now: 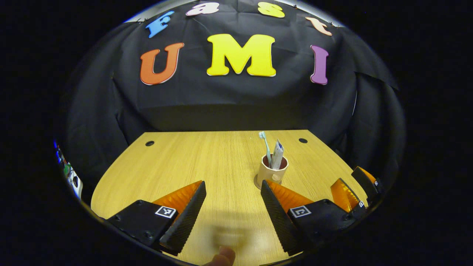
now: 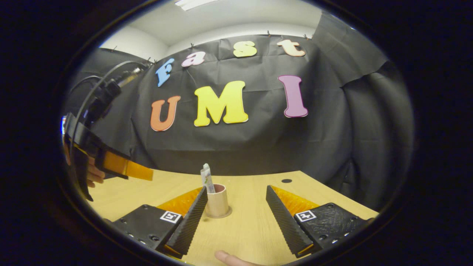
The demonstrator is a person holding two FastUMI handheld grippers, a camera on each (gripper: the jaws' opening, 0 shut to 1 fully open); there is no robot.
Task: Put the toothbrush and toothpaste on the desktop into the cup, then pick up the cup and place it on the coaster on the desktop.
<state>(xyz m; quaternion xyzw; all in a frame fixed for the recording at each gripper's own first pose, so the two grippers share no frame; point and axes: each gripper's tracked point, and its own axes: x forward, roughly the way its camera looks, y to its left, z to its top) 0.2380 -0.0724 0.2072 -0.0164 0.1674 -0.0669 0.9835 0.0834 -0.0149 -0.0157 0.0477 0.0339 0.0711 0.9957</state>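
A beige cup (image 1: 272, 173) stands upright on a round coaster (image 1: 256, 183) on the wooden desk (image 1: 192, 162). A pale green toothbrush (image 1: 264, 142) and a white toothpaste tube (image 1: 277, 154) stick up out of it. My left gripper (image 1: 233, 184) is open and empty, with the cup just beyond its right finger. In the right gripper view the cup (image 2: 217, 201) sits on the coaster (image 2: 218, 214) with the toothpaste tube (image 2: 207, 179) in it, just past the left finger of my open, empty right gripper (image 2: 236, 189). Neither gripper touches the cup.
Two round cable holes (image 1: 149, 143) (image 1: 303, 140) lie near the desk's far edge. The right gripper (image 1: 347, 179) hangs at the desk's right edge. In the right gripper view the left gripper (image 2: 125, 168) and the hand (image 2: 94, 173) holding it sit at the far left.
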